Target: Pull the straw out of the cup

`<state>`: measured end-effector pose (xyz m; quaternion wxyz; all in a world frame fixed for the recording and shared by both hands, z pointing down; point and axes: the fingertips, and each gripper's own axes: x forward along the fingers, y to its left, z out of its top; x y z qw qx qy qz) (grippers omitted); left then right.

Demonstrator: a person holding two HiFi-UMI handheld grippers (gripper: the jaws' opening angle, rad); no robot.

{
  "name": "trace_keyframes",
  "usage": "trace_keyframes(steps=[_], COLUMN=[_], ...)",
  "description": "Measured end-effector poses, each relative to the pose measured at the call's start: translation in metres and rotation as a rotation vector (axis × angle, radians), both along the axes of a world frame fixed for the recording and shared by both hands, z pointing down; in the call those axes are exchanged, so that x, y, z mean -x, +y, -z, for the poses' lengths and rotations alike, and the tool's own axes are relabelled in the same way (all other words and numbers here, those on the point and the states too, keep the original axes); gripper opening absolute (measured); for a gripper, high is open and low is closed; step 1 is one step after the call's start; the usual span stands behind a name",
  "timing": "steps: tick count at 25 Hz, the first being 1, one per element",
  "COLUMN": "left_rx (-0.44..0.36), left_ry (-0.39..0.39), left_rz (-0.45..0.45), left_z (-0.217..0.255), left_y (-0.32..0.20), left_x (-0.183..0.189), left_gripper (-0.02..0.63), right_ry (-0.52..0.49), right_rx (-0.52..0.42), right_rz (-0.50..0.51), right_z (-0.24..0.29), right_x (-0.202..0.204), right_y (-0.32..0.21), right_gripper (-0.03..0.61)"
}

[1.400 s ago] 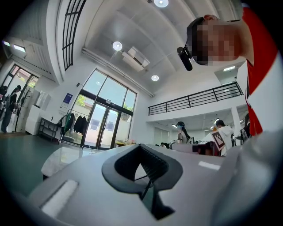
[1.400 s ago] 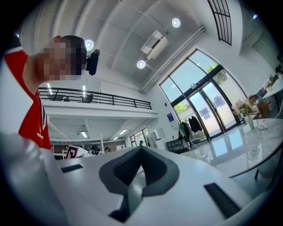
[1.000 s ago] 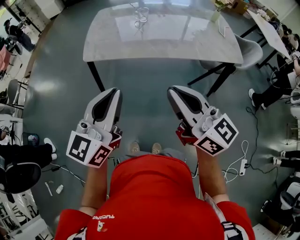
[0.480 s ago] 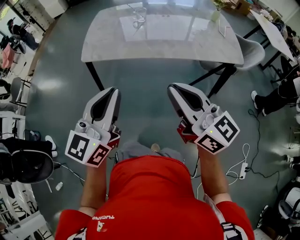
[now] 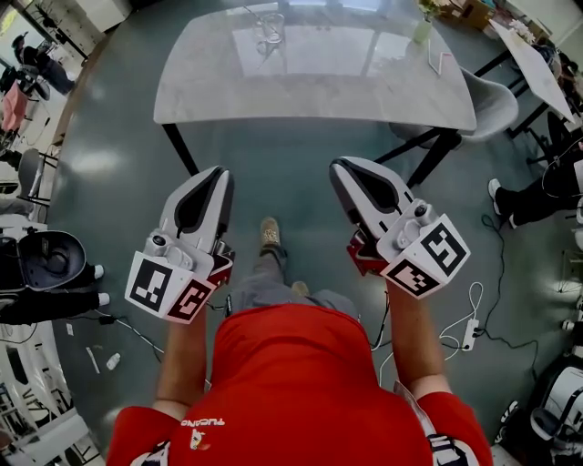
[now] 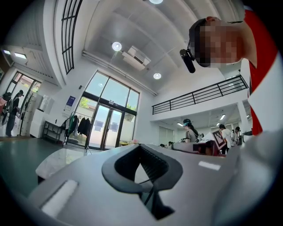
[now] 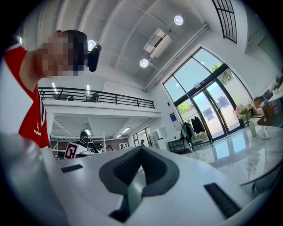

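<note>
The cup [image 5: 271, 33] and its leaning straw [image 5: 256, 15] stand well ahead across the worktop [image 5: 364, 84], about midway between left claw [image 5: 215, 175] and right claw [image 5: 341, 166], both closed on nothing.

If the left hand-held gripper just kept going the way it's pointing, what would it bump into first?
Nothing close: the left hand-held gripper has only bare floor ahead, then the white table. It might meet the table's near edge or skim over the top; height is hard to judge.
</note>
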<state>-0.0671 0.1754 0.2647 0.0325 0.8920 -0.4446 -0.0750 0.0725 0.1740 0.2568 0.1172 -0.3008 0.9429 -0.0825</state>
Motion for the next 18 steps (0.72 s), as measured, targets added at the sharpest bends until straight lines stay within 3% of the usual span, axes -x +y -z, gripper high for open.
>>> trace_keyframes(steps=[9, 18], left_rx=[-0.008, -0.008], left_ry=[0.026, 0.027], left_rz=[-0.042, -0.059], left_z=[-0.002, 0.000], left_y=[-0.081, -0.175], left_x=[-0.008, 0.017], left_gripper=[0.005, 0.005], right_ry=[0.022, 0.034], right_rx=[-0.007, 0.000], right_rz=[-0.040, -0.072], right_z=[0.002, 0.009], right_x=[-0.007, 0.014], right_y=[-0.070, -0.160], right_gripper=[0.000, 0.000])
